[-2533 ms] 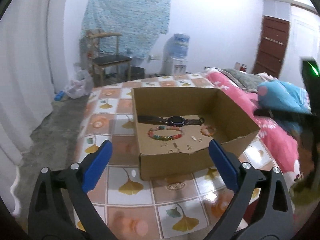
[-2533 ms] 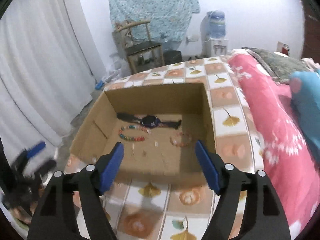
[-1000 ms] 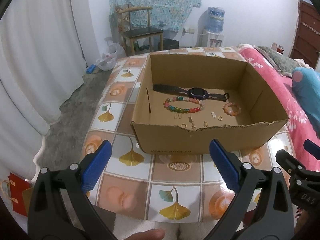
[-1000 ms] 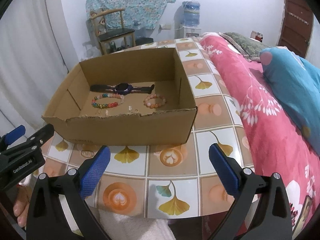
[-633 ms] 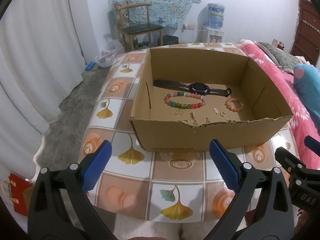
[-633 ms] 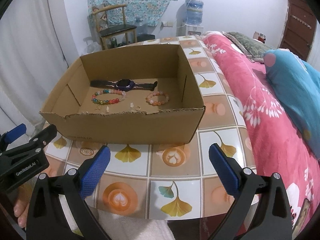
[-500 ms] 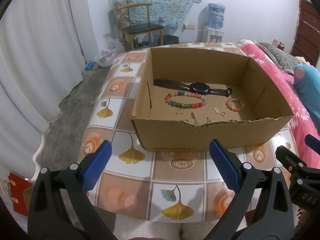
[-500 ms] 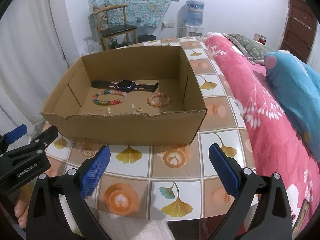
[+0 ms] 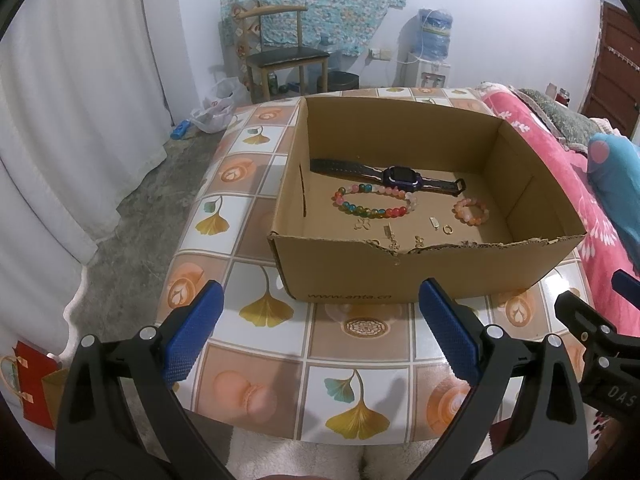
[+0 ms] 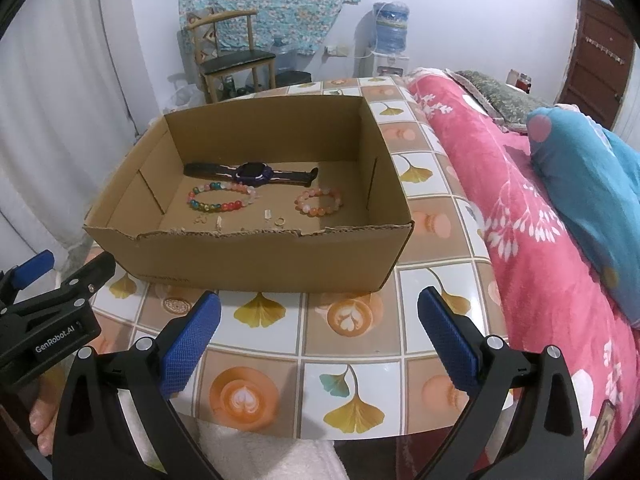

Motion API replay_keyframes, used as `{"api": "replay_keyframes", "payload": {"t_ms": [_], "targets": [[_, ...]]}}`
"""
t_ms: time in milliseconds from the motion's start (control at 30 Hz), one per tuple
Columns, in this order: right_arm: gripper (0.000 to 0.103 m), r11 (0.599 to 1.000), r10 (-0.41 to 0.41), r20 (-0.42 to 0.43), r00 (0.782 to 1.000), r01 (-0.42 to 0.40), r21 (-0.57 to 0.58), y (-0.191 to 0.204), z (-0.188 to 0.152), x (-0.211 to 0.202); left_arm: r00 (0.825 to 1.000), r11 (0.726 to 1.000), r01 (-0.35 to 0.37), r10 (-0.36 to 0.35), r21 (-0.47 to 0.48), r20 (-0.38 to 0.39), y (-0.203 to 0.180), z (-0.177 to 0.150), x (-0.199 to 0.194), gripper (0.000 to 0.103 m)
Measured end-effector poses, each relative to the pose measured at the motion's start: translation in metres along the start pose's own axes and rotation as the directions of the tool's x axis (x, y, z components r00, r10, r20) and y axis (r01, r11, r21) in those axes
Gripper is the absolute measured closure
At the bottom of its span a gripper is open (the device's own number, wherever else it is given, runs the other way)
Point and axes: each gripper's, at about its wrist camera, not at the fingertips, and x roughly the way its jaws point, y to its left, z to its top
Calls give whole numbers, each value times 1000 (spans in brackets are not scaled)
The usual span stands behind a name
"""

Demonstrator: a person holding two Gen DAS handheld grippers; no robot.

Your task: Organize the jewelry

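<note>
An open cardboard box (image 9: 420, 276) (image 10: 256, 256) stands on the tiled table. On its floor lie a dark watch (image 9: 400, 176) (image 10: 252, 171), a multicoloured bead bracelet (image 9: 374, 204) (image 10: 220, 199), a smaller orange-pink bead bracelet (image 9: 471, 212) (image 10: 319, 201) and several small gold pieces (image 9: 447, 230) (image 10: 279, 222). My left gripper (image 9: 320, 330) hangs open in front of the box's near wall, holding nothing. My right gripper (image 10: 319, 330) is open and holds nothing, near the table's front edge.
The table (image 9: 264, 308) has a glossy ginkgo-leaf tile cover. A pink floral bed (image 10: 520, 208) with a blue pillow (image 10: 588, 184) runs along the right. A wooden chair (image 9: 280, 56) and a water dispenser (image 9: 434, 52) stand by the back wall. White curtain (image 9: 72, 100) at the left.
Both grippers have pulled back out of the box and toward the table's front edge, then steadied. They stay open. The jewelry has not moved.
</note>
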Motion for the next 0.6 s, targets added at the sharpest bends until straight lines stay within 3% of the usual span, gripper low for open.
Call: {"api": "replay_keyframes", "payload": {"t_ms": [600], "targets": [[7,1000,-3,6,1000,3,12,-5,0,-6,1000,1000,3,-3,3,4,-5,1,-4,8]]}}
